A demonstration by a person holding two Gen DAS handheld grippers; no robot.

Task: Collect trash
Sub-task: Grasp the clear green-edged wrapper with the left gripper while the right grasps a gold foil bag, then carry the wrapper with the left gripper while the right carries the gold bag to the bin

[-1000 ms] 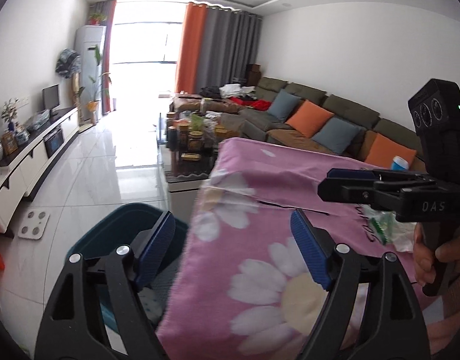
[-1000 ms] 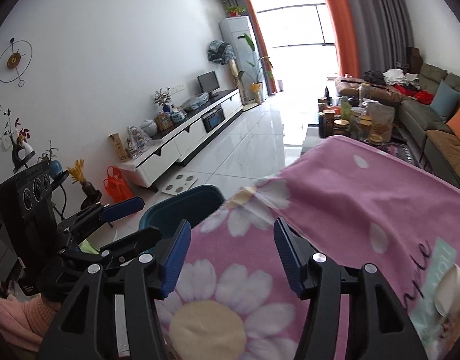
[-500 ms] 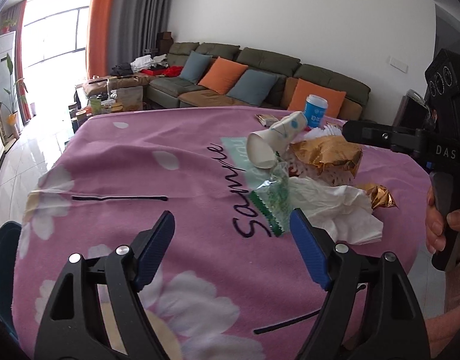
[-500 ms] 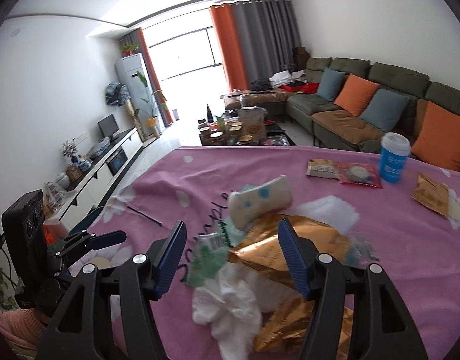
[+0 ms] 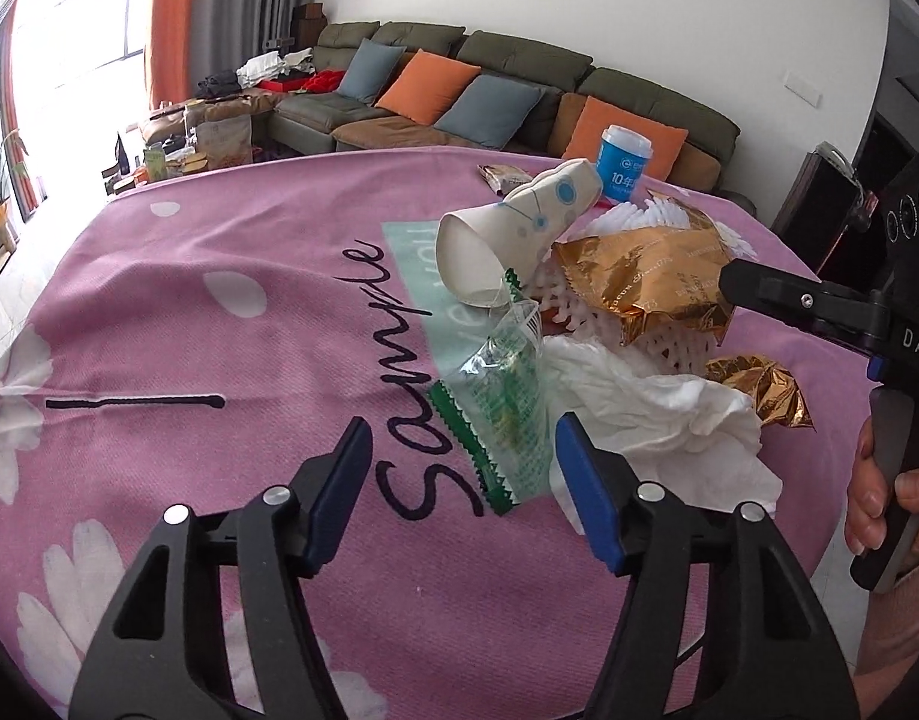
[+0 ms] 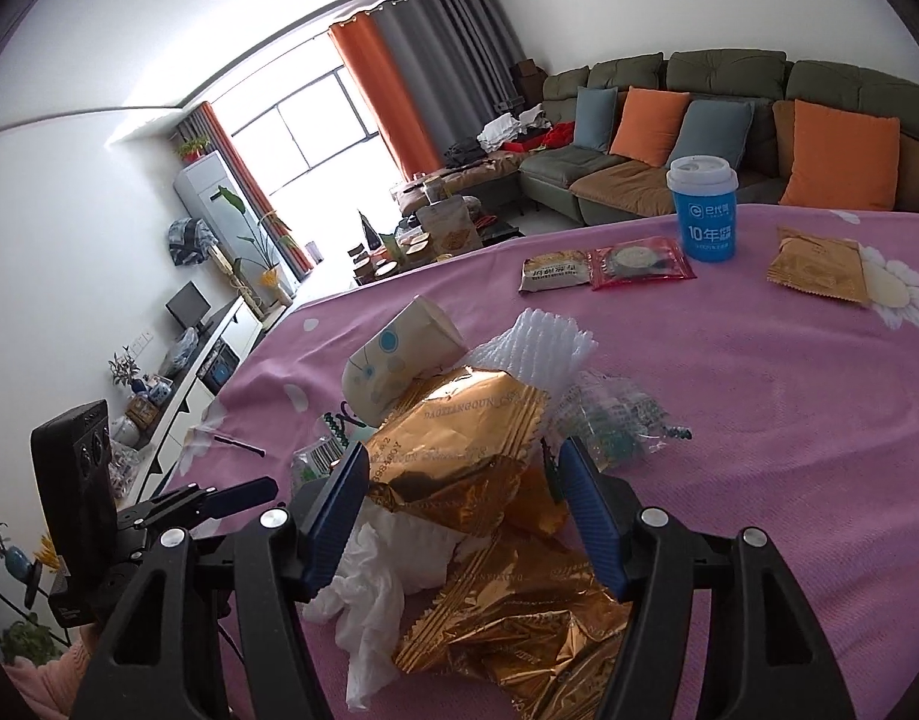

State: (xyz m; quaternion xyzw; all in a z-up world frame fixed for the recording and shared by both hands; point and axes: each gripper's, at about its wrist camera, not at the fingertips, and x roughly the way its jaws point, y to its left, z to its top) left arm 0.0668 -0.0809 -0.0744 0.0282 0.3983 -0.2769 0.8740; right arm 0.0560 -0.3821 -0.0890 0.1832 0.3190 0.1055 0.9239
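The desk (image 5: 231, 276), under a pink daisy cloth, carries a trash heap; the gold wrapper (image 6: 459, 450) is its middle. Best pinch light pieces at a free edge, one each. The right hand-held gripper (image 6: 459, 498), jaws half wide and opening, straddles that wrapper, pads not pressing. White tissue (image 5: 657, 414) lies just beside it. The left hand-held gripper (image 5: 459, 480) is closing, empty, near the green-edged packet (image 5: 507, 414). The paper cup (image 5: 507, 234) leans against the heap and may roll.
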